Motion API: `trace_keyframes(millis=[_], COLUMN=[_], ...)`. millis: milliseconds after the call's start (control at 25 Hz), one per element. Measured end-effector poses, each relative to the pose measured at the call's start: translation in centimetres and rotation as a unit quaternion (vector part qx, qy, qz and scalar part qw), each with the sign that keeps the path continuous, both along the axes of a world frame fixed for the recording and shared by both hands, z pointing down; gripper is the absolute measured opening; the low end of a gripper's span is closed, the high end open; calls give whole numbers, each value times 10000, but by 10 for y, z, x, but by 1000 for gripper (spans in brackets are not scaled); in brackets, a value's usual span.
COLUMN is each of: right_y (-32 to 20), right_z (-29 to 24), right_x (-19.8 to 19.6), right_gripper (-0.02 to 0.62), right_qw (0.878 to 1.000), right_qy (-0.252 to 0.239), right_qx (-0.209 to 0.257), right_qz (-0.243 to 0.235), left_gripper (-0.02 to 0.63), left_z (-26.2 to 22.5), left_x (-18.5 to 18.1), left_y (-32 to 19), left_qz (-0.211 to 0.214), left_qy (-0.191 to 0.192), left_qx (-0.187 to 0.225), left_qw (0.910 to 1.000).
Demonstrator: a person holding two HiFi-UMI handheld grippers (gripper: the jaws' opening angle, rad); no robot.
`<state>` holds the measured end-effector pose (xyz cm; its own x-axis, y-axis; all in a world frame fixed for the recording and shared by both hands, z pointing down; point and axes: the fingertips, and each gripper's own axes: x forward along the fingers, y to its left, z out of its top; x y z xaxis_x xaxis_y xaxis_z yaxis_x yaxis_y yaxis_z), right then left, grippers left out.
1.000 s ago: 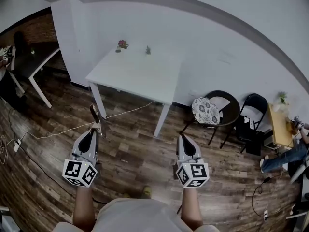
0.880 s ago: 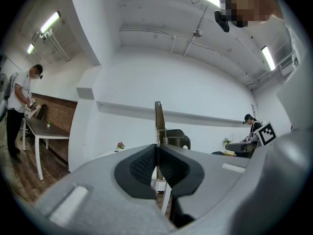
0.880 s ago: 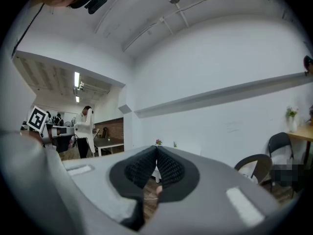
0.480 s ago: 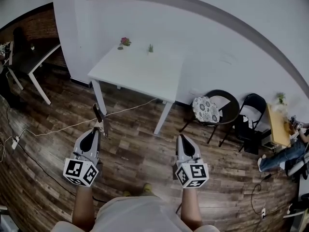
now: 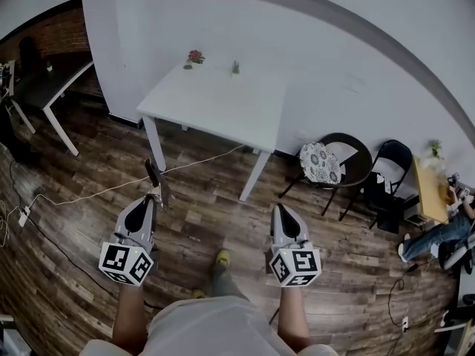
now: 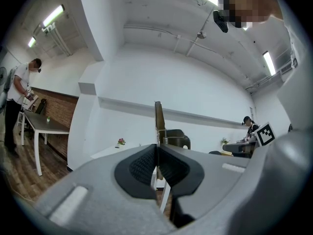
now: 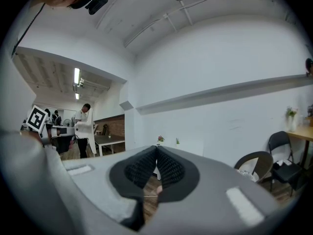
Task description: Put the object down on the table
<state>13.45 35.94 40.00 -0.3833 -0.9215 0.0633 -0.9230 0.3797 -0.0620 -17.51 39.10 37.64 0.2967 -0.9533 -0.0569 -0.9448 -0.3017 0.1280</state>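
Note:
My left gripper (image 5: 151, 199) is shut on a thin, flat dark tool (image 5: 153, 175) that sticks out forward past its fingertips, over the wooden floor. In the left gripper view the tool (image 6: 158, 119) stands edge-on above the closed jaws of the left gripper (image 6: 157, 153). My right gripper (image 5: 280, 211) is shut with nothing in it, and in its own view the right gripper (image 7: 157, 153) shows its pads meeting. The white table (image 5: 215, 108) stands ahead by the wall, some way beyond both grippers.
Two small potted plants (image 5: 195, 55) sit at the table's far edge. A round chair with a patterned cushion (image 5: 320, 166) and a black folding chair (image 5: 387, 170) stand to the right. A white cable (image 5: 89, 199) crosses the floor. A dark desk (image 5: 52, 87) is at the left.
The table has drawn slightly nearer and shifted right in view as the person steps forward; a shoe now shows below. Both grippers keep their pose and the left keeps its hold.

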Motion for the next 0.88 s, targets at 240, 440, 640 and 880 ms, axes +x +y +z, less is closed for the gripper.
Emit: trace_keyframes(millis=[240, 440, 640, 880], right_y=[-34, -74, -124, -190], right_z=[6, 13, 19, 18], right_x=[-3, 0, 6, 16], right_gripper=[3, 3, 3, 3], right_qw=[10000, 9999, 9998, 9996], right_qy=[-63, -87, -117, -186], right_qx=[-21, -53, -129, -174], right_qz=[-21, 3, 0, -101], left_gripper=[11, 11, 11, 11], left_z=[5, 10, 12, 8], left_x=[-2, -4, 0, 11], left_y=[-27, -66, -116, -179], left_qz=[-26, -67, -102, -166], left_qy=[-61, -90, -105, -138], left_qx=[-87, -121, -173, -203], left_qw=[9999, 9999, 9997, 9996])
